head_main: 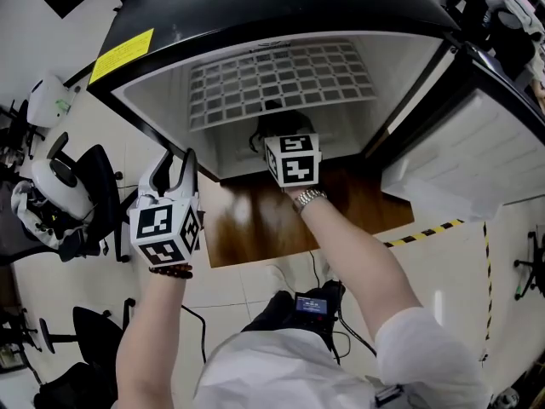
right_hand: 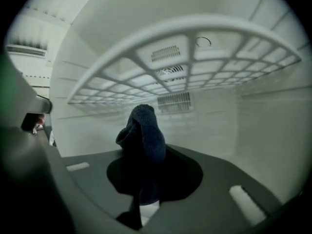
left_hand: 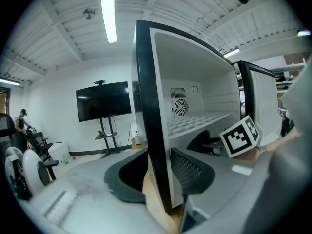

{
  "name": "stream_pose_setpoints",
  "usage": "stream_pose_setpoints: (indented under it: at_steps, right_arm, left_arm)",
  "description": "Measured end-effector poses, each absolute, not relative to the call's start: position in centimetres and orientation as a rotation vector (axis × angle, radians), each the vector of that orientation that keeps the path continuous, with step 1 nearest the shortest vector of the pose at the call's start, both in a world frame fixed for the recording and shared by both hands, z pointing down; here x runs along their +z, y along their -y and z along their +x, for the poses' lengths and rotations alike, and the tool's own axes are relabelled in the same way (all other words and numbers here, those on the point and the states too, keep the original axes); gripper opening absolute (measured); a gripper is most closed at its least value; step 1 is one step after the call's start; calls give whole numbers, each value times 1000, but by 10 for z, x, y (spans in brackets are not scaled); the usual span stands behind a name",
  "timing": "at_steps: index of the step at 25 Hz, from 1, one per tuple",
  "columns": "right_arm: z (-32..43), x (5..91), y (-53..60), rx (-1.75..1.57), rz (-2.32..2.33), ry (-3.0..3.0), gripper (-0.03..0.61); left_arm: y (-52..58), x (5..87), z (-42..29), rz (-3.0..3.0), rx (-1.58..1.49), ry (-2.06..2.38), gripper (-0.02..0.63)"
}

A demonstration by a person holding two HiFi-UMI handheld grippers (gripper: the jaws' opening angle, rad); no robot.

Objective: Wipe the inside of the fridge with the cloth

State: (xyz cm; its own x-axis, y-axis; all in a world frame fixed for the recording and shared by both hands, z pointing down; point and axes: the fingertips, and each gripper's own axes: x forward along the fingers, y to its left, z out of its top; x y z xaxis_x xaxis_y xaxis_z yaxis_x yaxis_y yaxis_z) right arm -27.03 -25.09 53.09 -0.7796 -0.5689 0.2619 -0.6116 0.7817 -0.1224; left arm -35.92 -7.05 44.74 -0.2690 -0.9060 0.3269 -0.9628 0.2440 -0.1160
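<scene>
A small black fridge [head_main: 281, 15] stands open with a white inside and a white wire shelf [head_main: 281, 79]. My right gripper [right_hand: 142, 172] reaches in under that shelf [right_hand: 185, 52] and is shut on a dark blue cloth [right_hand: 144, 130], which stands up bunched in front of the back wall. In the head view only its marker cube [head_main: 294, 160] and a dark bit of the cloth [head_main: 272, 128] show. My left gripper [head_main: 175, 164] is at the fridge's lower left corner. Its jaws [left_hand: 158, 179] close on the front edge of the left side wall [left_hand: 146, 121].
The fridge door [head_main: 460, 164] hangs open at the right. A wooden floor patch [head_main: 247, 224] lies under the fridge, with yellow-black tape [head_main: 426, 231] beside it. Office chairs and white equipment [head_main: 60, 186] crowd the left. A TV on a stand [left_hand: 103, 100] stands farther off.
</scene>
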Motion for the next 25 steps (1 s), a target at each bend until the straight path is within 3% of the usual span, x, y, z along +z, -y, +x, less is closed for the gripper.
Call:
stream_pose_setpoints:
  at_steps: [12,25]
  right_arm:
    - [-333,535,168,299,613,2800,44]
    - [-364,539,171,189,567,2797,44]
  left_arm:
    - [82,445,-365,1780,414,2306,138]
    - [81,445,-365,1788,422,2311,138]
